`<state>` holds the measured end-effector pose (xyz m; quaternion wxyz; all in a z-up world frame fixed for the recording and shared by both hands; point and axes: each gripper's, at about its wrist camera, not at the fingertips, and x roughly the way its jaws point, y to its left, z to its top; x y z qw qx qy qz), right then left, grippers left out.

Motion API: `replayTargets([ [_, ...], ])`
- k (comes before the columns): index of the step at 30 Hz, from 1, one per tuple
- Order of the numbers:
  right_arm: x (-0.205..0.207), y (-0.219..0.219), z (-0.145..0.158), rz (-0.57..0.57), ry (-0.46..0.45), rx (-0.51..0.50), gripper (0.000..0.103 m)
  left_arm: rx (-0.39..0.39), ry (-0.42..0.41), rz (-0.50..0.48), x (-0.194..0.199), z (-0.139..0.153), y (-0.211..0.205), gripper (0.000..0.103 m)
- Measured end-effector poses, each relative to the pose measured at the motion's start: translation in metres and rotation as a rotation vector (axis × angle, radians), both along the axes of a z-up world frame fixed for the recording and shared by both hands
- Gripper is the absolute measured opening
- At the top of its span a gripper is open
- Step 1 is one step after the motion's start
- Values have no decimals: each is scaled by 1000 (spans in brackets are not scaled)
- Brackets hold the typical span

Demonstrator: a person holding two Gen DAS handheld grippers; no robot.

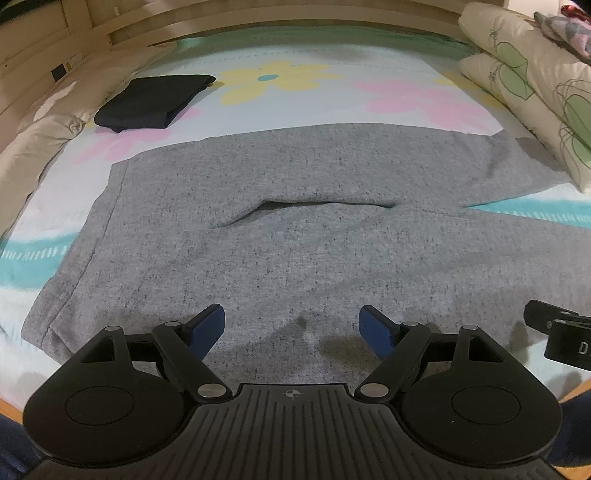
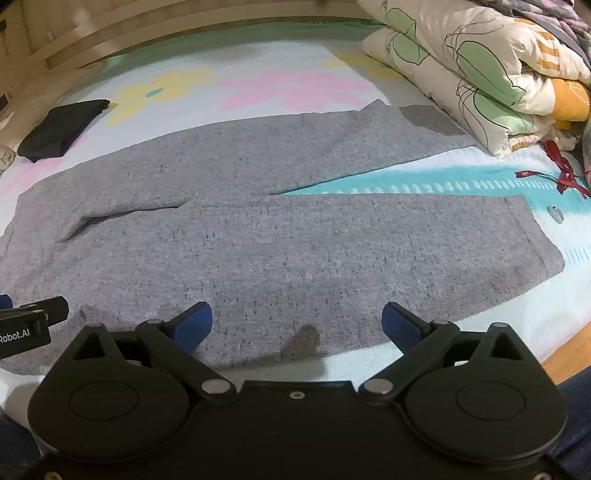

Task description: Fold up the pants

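Observation:
Grey speckled pants [image 1: 280, 236] lie flat across the flowered bedsheet, waistband to the left and both legs running right [image 2: 295, 236]. A pocket slit gapes near the middle of the cloth. My left gripper [image 1: 291, 328] hovers over the near edge at the waist end, jaws wide apart with blue pads and nothing between them. Over the near leg's lower edge, my right gripper [image 2: 297, 325] also stands open and empty. Each gripper's side shows at the edge of the other's view.
A folded dark garment [image 1: 151, 101] lies at the back left of the bed. Rolled flowered quilts [image 2: 480, 74] are piled at the right, touching the far leg's cuff. A red ribbon [image 2: 565, 177] lies beside them. A wooden headboard [image 1: 258, 18] runs behind.

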<state>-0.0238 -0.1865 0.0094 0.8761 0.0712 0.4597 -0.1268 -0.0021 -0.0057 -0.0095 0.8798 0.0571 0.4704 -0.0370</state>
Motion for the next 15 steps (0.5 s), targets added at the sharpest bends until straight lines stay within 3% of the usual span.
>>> replayTargets([
  [15,1,0,1,2,1,4,101,-1,2,0,0,-1,-1,79],
])
